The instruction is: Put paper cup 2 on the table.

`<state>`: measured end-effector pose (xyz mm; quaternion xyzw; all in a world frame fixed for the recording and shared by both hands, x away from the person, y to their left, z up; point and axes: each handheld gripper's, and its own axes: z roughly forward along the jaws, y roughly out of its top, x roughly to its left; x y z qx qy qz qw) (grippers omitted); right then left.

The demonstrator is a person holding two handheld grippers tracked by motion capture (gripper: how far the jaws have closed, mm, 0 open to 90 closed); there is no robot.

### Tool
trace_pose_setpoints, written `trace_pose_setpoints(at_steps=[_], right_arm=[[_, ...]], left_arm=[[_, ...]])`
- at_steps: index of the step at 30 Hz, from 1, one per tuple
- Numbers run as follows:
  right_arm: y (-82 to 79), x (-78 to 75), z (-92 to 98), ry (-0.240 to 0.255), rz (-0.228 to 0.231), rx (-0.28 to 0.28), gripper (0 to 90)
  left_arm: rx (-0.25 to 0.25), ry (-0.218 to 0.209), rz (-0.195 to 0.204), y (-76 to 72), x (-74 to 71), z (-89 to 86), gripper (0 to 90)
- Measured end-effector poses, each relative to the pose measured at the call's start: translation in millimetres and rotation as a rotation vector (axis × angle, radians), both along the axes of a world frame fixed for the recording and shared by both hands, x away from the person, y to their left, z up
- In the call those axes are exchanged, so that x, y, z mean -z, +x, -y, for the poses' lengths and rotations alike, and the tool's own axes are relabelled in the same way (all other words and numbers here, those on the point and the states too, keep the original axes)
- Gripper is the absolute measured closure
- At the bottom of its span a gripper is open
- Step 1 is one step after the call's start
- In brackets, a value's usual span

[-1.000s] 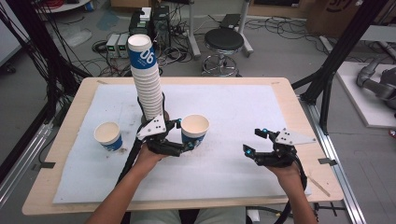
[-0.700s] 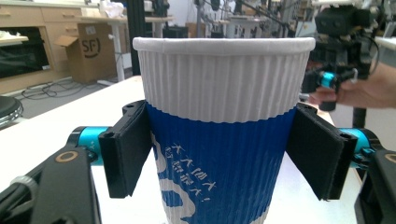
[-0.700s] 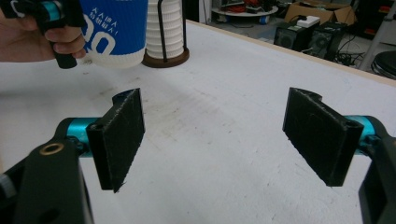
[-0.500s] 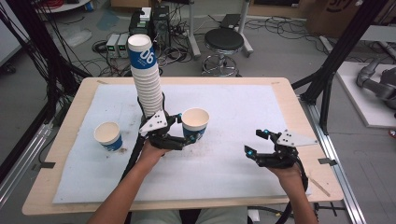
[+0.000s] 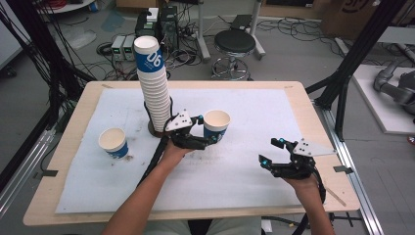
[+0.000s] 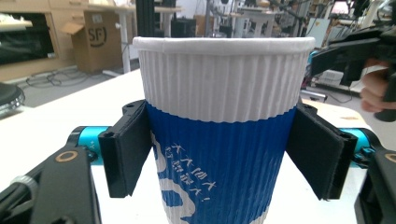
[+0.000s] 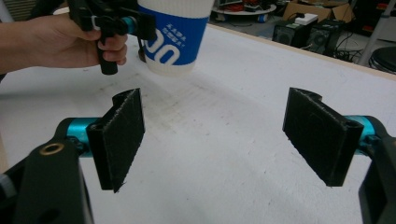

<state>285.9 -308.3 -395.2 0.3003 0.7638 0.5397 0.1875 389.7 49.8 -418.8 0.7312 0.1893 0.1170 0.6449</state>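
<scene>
A blue-and-white ribbed paper cup (image 5: 216,125) stands upright between the pads of my left gripper (image 5: 209,131), just right of a tall stack of the same cups (image 5: 154,93). In the left gripper view both pads press the cup's (image 6: 219,121) blue band. I cannot tell whether its base touches the mat. Another single cup (image 5: 113,143) stands on the mat at the left. My right gripper (image 5: 270,152) hovers open over the right part of the mat. In the right gripper view its jaws (image 7: 215,126) stand wide apart with nothing between them, and the held cup (image 7: 175,37) shows farther off.
A white mat (image 5: 254,112) covers most of the wooden table (image 5: 313,122). The stack stands at the mat's far left-centre. Beyond the table are a stool (image 5: 235,44), cables and black frame posts.
My left gripper has carried the cup a little to the right, away from the stack. The right gripper has stayed where it was.
</scene>
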Motion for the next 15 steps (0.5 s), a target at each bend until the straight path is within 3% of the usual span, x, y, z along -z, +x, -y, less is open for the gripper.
trace_pose_setpoints(at_steps=[7, 15], right_arm=[[-1.2, -0.2, 0.6, 0.008, -0.005, 0.0, 21.3], [-0.6, 0.2, 0.4, 0.005, -0.004, -0.01, 21.3]], left_arm=[[0.001, 0.046, -0.038, 9.9, 11.1, 16.0, 25.4], [-0.054, 0.133, -0.075, 16.4, 23.3, 19.6, 25.4]])
